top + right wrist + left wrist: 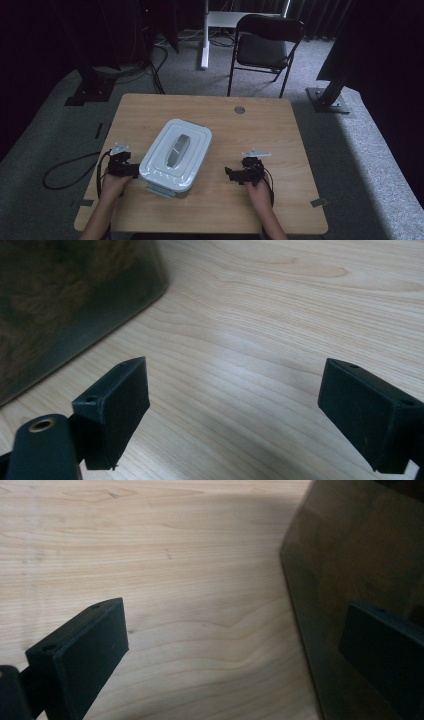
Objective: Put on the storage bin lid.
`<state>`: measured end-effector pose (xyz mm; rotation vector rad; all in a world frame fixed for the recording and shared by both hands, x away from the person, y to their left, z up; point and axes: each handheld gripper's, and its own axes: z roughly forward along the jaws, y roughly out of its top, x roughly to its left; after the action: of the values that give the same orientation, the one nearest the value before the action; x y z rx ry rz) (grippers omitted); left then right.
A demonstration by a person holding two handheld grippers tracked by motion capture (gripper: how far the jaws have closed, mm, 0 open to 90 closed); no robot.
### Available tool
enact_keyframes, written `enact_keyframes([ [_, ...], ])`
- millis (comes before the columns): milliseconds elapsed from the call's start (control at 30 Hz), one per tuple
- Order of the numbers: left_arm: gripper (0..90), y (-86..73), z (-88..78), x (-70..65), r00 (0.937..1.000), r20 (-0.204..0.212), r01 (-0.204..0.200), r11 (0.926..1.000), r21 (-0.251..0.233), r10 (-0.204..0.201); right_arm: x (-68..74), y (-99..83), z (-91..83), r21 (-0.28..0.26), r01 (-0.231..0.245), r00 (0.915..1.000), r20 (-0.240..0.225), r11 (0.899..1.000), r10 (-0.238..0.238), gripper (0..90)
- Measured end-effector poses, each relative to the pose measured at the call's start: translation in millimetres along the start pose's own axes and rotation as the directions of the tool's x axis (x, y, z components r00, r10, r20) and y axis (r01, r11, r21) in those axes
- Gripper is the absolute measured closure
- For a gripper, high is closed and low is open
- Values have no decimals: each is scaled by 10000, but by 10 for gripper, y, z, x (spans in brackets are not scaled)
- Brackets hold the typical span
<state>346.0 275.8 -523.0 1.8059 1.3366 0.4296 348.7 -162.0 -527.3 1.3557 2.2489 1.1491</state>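
Note:
A white lidded plastic box (175, 156) with a grey handle on top sits left of the table's middle, turned at an angle. My left gripper (130, 169) is right at the box's near left corner. In the left gripper view it (235, 650) is open, and its right jaw stands in front of the box's dark see-through wall (350, 555). My right gripper (232, 173) rests to the right of the box, apart from it, pointing toward it. It (240, 410) is open over bare wood, and the box wall (65, 305) lies at the upper left.
The wooden table (250, 135) has a round grey cable cap (239, 109) near its far edge. A grey latch (160, 189) sticks out at the box's near end. Behind the table are a black chair (265, 45) and a white stand leg (204, 35). Cables lie on the carpet at left.

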Motion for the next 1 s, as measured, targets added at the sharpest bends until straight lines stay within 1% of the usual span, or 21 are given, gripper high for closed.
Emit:
enact_keyframes([
  [167, 9, -15, 23, -130, 9988, 373, -315, 9994, 129, 310, 17, 10, 1, -6, 19, 10000, -60, 10000, -19, 123],
  [200, 9, -16, 28, -156, 9985, 451, -308, 9995, 104, 303, 12, 8, -7, -28, -9, 10000, -62, 10000, 9, 123],
  [267, 9, -14, 28, -203, 9986, 342, -411, 9991, 43, 409, 0, -2, -18, -65, -103, 9999, -94, 9999, 102, 123],
  [300, 9, -14, 28, -203, 9986, 342, -411, 9991, 43, 409, 0, -2, -18, -65, -103, 9999, -94, 9999, 102, 123],
  [333, 9, -8, 27, -237, 9983, 299, -506, 9987, 27, 505, -7, -8, -24, -64, -125, 9999, -86, 9999, 124, 123],
  [400, 9, -10, 33, -266, 9977, 348, -577, 9983, 51, 575, -23, -19, -27, -35, -128, 9999, -70, 9999, 128, 123],
  [500, 9, -16, 39, -303, 9974, 445, -570, 9983, 94, 565, -30, -21, -27, -38, -147, 9999, -75, 9999, 146, 123],
  [533, 9, -17, 43, -345, 9962, 527, -709, 9974, 156, 700, -29, -20, -26, -32, -147, 9999, -81, 9999, 146, 123],
  [633, 9, -13, 44, -390, 9958, 566, -731, 9973, 104, 724, -27, -14, -31, -41, -108, 9999, -86, 9999, 107, 123],
  [667, 9, -11, 47, -411, 9951, 599, -794, 9968, 88, 787, -27, -14, -34, -44, -127, 9999, -89, 9999, 127, 123],
  [833, 9, 6, 80, -472, 9928, 776, -926, 9955, 174, 910, -43, -22, -45, -22, -129, 9999, -75, 9999, 129, 123],
  [1000, 9, 18, 109, -510, 9918, 837, -988, 9950, 164, 971, -78, -31, -72, -59, -203, 9998, -33, 9998, 202, 123],
])
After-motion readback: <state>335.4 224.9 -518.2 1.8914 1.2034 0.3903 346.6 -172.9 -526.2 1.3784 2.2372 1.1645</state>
